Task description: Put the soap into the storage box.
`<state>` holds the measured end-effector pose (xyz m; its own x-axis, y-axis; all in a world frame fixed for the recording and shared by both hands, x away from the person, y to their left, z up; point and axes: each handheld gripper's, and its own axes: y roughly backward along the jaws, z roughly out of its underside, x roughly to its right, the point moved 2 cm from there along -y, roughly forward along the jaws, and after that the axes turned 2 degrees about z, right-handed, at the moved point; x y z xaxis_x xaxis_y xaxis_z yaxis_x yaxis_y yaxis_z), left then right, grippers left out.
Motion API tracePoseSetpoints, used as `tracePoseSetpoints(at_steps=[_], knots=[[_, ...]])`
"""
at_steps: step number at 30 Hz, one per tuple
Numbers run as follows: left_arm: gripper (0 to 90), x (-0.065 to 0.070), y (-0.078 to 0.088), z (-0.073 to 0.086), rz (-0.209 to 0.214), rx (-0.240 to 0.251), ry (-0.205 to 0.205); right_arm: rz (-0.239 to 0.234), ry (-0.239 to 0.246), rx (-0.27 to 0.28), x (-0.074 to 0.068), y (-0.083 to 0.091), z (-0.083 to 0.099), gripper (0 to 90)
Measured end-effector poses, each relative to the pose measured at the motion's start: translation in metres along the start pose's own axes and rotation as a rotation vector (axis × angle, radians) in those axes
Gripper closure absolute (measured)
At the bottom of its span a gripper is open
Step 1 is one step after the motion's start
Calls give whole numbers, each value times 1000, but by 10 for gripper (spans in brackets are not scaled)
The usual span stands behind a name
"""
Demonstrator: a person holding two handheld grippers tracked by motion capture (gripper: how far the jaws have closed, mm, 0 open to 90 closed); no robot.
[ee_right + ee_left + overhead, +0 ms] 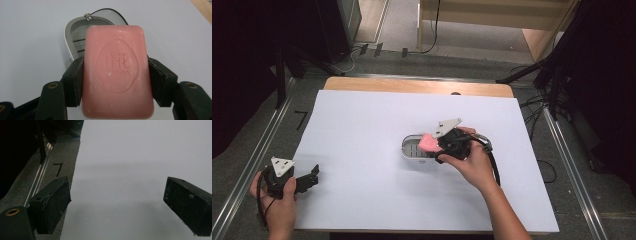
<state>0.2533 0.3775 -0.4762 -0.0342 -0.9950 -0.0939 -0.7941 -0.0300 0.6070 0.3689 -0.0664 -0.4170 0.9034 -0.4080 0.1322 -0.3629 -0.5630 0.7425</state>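
A pink bar of soap (117, 71) with an embossed oval mark sits clamped between the jaws of my right gripper (115, 80), which is shut on its long sides. In the high view the soap (430, 143) hangs over the right part of a grey-white oval soap dish (413, 148) on the white sheet, with the right gripper (439, 145) held by a hand. The dish (77, 37) has slotted ribs inside and lies just beyond the soap. My left gripper (314, 177) rests at the sheet's left front edge, open, nothing between its fingers (53, 203).
A white sheet (362, 125) covers most of the wooden table (412, 85). A metal rail (252, 165) and a marked "7" (58, 168) lie on the grey floor to the left. Black stands and cables (552, 85) sit at the right rear.
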Motion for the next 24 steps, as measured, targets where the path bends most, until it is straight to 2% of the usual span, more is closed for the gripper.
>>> tracePoseSetpoints(at_steps=[14,24], knots=[[77,-1,0,0,4,-4,3,-24,53,1,-1,-14,-18,388],[77,-1,0,0,3,0,7,-53,43,-14,0,-22,-21,388]])
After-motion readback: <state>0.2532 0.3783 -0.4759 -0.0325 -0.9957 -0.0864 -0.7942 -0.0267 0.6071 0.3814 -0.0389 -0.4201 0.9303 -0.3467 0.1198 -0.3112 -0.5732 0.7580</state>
